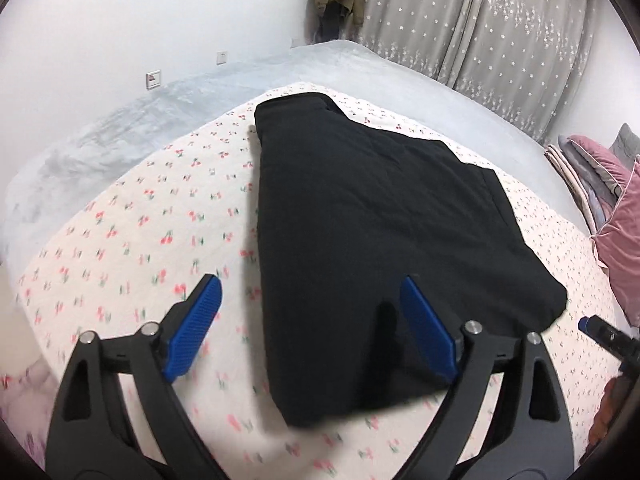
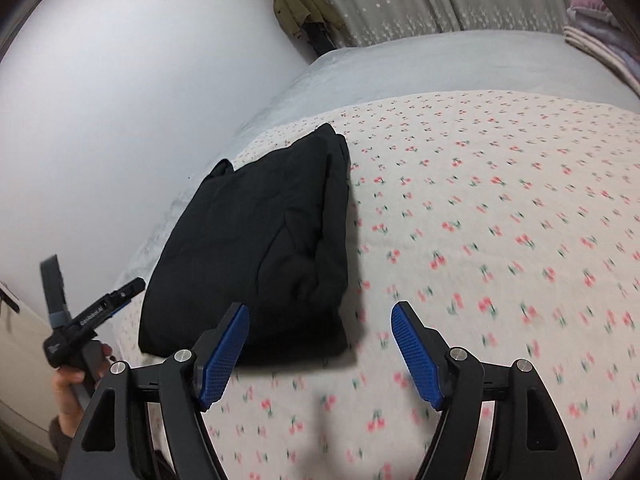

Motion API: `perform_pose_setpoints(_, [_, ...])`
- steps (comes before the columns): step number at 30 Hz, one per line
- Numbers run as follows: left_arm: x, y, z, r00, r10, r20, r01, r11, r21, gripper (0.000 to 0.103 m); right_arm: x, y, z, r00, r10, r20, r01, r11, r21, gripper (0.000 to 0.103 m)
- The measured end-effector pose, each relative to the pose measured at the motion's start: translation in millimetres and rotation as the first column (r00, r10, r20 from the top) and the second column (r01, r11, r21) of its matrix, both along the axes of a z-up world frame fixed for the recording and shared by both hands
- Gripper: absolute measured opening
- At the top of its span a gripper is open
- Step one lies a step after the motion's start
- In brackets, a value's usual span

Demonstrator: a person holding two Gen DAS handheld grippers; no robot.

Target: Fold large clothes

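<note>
Lying folded on cherry-print sheet (image 1: 120,240): black garment (image 1: 360,220); left hand-held gripper (image 1: 312,300), right hand-held gripper (image 2: 320,324) both apart, empty.

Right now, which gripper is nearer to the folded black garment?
Left. The left gripper hangs open over the black garment's near left edge, one finger in front of the cloth. The right gripper is open just off its near right corner, mostly over the cherry-print sheet.

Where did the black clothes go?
The folded black clothes lie on the cherry-print sheet on the bed, just ahead of both open grippers, toward the white wall side in the right wrist view.
</note>
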State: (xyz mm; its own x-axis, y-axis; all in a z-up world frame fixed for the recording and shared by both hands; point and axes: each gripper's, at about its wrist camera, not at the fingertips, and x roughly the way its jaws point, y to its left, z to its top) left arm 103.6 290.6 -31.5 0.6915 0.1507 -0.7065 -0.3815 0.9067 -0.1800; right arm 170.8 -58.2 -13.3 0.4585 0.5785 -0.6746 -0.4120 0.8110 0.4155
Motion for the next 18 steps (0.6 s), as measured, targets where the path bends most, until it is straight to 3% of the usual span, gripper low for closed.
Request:
perform_pose_setpoints(6, [-35.2,-45.7,-3.1,0.997,0.049,-0.062,-0.045,0.997,0.069,0.1,-47.3,-0.8,4.4,0.997,-0.046,0.056,0.053,0.99,-0.134,0.079])
perform_pose_setpoints(11, [-60.8,-80.4,-17.0,0.995,0.042,-0.093,-0.036,0.997,0.069,0.101,-75.4,5.1,2.0,0.994,-0.079,0.074,0.095,0.966,-0.24,0.083])
perform_pose_setpoints(18, [-60.6,-110.8,-30.9,0.991,0.041,-0.129,-0.025,0.992,0.121,0.101,-86.5,31.8,-11.6,0.984,-0.012,0.178,0.084,0.911,-0.404,0.083])
